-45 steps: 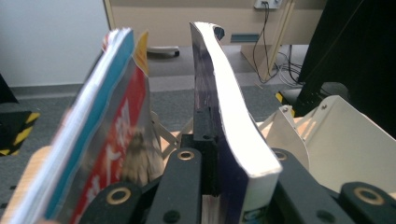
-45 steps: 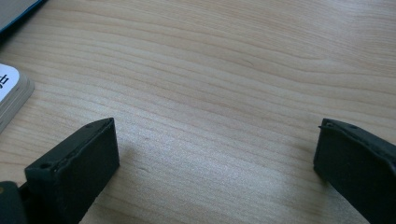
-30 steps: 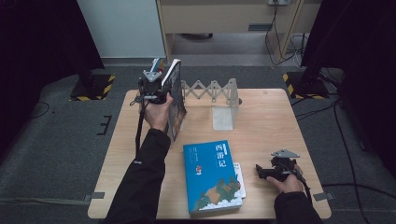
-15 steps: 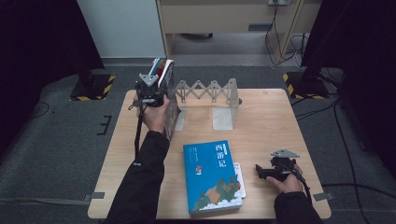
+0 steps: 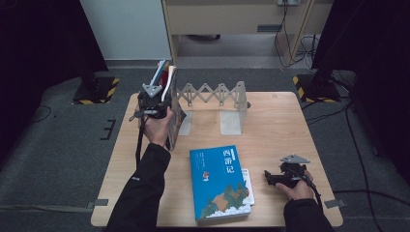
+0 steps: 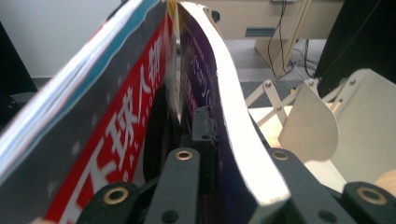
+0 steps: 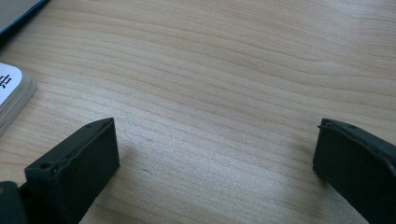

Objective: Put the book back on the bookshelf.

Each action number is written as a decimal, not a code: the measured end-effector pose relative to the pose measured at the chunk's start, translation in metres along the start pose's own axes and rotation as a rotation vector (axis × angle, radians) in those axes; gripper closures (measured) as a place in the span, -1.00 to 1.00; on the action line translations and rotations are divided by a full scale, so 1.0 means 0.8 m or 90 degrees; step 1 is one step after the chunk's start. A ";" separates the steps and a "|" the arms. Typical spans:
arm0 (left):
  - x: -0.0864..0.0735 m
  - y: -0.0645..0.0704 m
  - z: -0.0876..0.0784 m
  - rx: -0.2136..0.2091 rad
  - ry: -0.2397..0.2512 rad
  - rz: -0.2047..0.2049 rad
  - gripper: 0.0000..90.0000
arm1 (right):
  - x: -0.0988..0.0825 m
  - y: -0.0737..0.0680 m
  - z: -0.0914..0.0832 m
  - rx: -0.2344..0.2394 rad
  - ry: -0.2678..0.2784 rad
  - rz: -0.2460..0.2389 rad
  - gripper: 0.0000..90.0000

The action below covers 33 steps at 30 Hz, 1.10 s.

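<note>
Lowered toward the table edge, left tool (image 5: 153,104) grips 2 books (image 5: 170,92); right tool (image 5: 283,177) released.

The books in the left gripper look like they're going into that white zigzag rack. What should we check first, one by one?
1. Left gripper shut on the upright books: ok.
2. Books upright enough to slot in: ok, slightly tilted.
3. Rack standing on the table: ok.
4. Rack space between its end plates free: ok.
5. Books already seated on the rack's base: cannot tell.
6. Right gripper open, out of the way, away from the blue book: ok.
</note>
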<state>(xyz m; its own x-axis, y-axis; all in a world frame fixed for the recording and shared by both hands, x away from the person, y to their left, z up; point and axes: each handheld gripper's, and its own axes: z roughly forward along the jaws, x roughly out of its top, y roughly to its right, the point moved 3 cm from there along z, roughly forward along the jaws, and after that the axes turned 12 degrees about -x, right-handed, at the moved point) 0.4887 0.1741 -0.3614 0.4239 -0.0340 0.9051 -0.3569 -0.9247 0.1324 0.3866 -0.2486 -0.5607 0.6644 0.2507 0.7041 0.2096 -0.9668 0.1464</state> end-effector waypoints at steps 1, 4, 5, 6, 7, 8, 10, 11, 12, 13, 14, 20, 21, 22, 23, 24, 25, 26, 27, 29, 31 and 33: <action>-0.001 0.000 -0.001 -0.001 -0.003 0.000 0.80 | 0.000 0.000 0.000 0.000 0.000 0.000 -0.99; -0.002 0.000 -0.006 0.001 -0.015 0.001 0.79 | 0.000 0.000 0.000 0.001 0.000 0.001 -0.99; -0.001 0.000 -0.007 -0.003 -0.022 -0.003 0.79 | 0.000 0.000 0.000 0.000 -0.001 0.001 -0.99; 0.000 -0.001 -0.007 -0.002 -0.027 -0.006 0.78 | 0.000 0.000 0.000 0.001 0.000 0.000 -0.99; 0.001 -0.001 -0.007 -0.003 -0.033 -0.009 0.77 | 0.000 0.000 0.000 0.001 -0.001 0.001 -0.99; 0.003 -0.001 -0.007 -0.004 -0.041 -0.014 0.76 | 0.000 0.000 0.000 0.001 -0.001 0.001 -0.99; 0.007 -0.002 -0.006 -0.001 -0.056 -0.016 0.75 | 0.000 0.000 0.000 0.001 0.000 0.000 -0.99; 0.009 -0.003 -0.004 -0.001 -0.063 -0.019 0.75 | 0.000 -0.001 0.000 0.001 -0.001 0.000 -0.99; 0.011 -0.003 -0.002 -0.003 -0.067 -0.023 0.74 | 0.000 -0.001 0.000 0.001 -0.001 0.000 -0.99; 0.012 -0.003 0.000 -0.002 -0.072 -0.024 0.72 | 0.000 -0.001 0.000 0.001 -0.001 0.000 -0.99; 0.014 -0.003 0.003 0.002 -0.080 -0.023 0.71 | 0.000 -0.001 0.000 0.002 -0.001 0.001 -0.99; 0.018 -0.005 0.014 0.025 -0.115 -0.024 0.81 | 0.000 -0.001 0.000 0.004 0.000 -0.001 -0.99; 0.019 -0.006 0.015 0.028 -0.109 -0.023 0.82 | 0.000 -0.001 0.000 0.004 0.000 -0.001 -0.99; 0.019 -0.007 0.015 0.030 -0.102 -0.028 0.82 | 0.000 -0.001 0.000 0.004 0.000 -0.001 -0.99; 0.020 -0.008 0.016 0.029 -0.092 -0.033 0.83 | 0.000 -0.001 0.000 0.004 0.000 0.000 -0.99; 0.020 -0.009 0.016 0.031 -0.080 -0.037 0.83 | 0.000 -0.001 0.000 0.004 0.000 -0.001 -0.99; 0.021 -0.010 0.017 0.030 -0.076 -0.039 0.83 | 0.000 -0.001 0.000 0.005 0.000 -0.001 -0.99; 0.021 -0.010 0.019 0.031 -0.070 -0.040 0.83 | 0.000 -0.002 0.000 0.005 -0.001 0.000 -0.99; 0.020 -0.010 0.021 0.033 -0.064 -0.040 0.83 | 0.000 -0.002 0.000 0.004 -0.001 -0.001 -0.99; 0.019 -0.009 0.026 0.038 -0.054 -0.036 0.83 | 0.000 -0.002 0.000 0.004 -0.001 0.001 -0.99; 0.019 -0.010 0.031 0.043 -0.047 -0.040 0.83 | 0.000 -0.002 0.000 0.004 -0.001 0.000 -0.99; 0.019 -0.011 0.035 0.049 -0.043 -0.041 0.83 | 0.000 -0.002 0.000 0.004 -0.001 0.000 -0.99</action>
<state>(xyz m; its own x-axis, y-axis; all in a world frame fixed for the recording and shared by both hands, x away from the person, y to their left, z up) 0.5217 0.1709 -0.3607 0.4997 0.0036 0.8662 -0.2627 -0.9523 0.1555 0.3866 -0.2471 -0.5607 0.6658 0.2505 0.7029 0.2140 -0.9665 0.1417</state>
